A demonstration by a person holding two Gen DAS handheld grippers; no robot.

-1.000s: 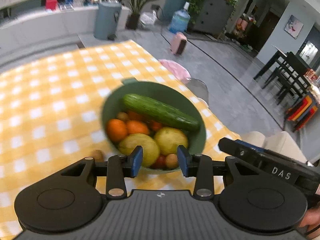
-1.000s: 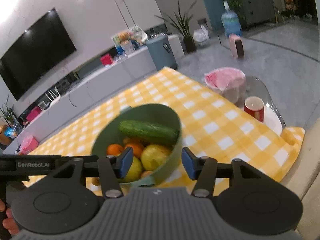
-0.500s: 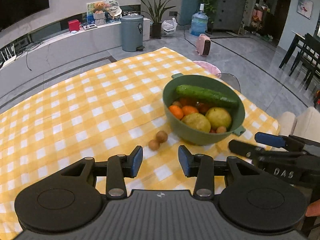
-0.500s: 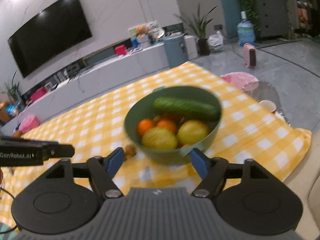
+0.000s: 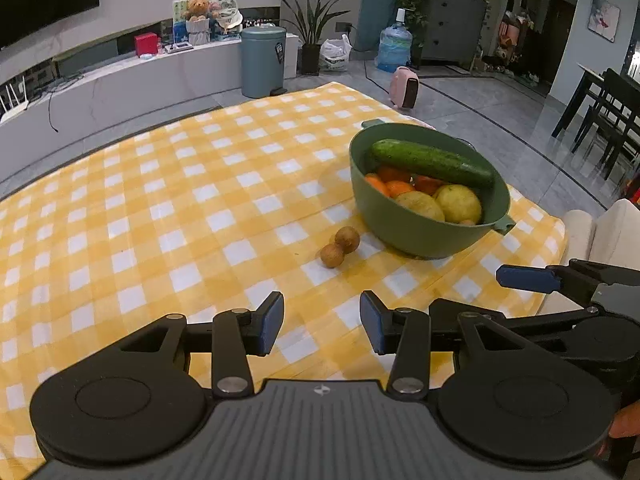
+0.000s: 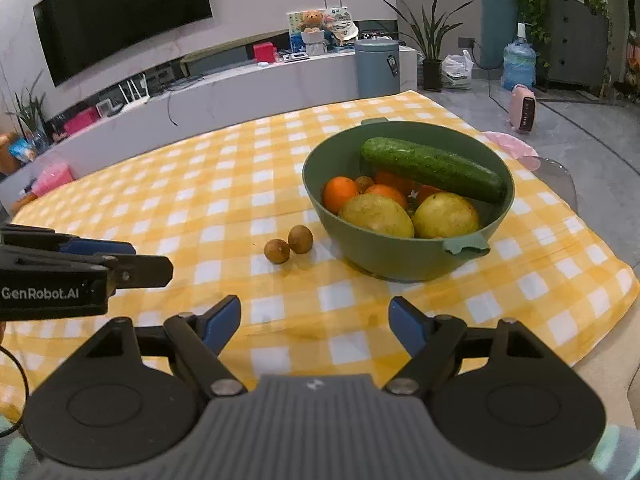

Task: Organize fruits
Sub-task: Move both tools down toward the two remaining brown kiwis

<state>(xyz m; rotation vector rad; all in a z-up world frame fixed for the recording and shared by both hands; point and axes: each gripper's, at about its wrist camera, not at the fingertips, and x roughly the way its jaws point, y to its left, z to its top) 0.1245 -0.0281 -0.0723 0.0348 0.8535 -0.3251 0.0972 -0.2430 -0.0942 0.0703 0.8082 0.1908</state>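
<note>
The two small brown fruits (image 6: 289,245) lie touching on the checked bench just left of the green bowl (image 6: 400,256), ahead of both grippers. Left gripper (image 5: 322,328), nearer them by the look of it, is opening, empty; right gripper (image 6: 316,326) gapes, empty.

Before you, green bowl (image 6: 404,256) upright on yellow-checked cloth, cucumber (image 6: 432,169) lying atop oranges (image 6: 340,193) and yellow fruits (image 6: 446,216), two small brown fruits (image 6: 289,245) touching, just beside the bowl.
</note>
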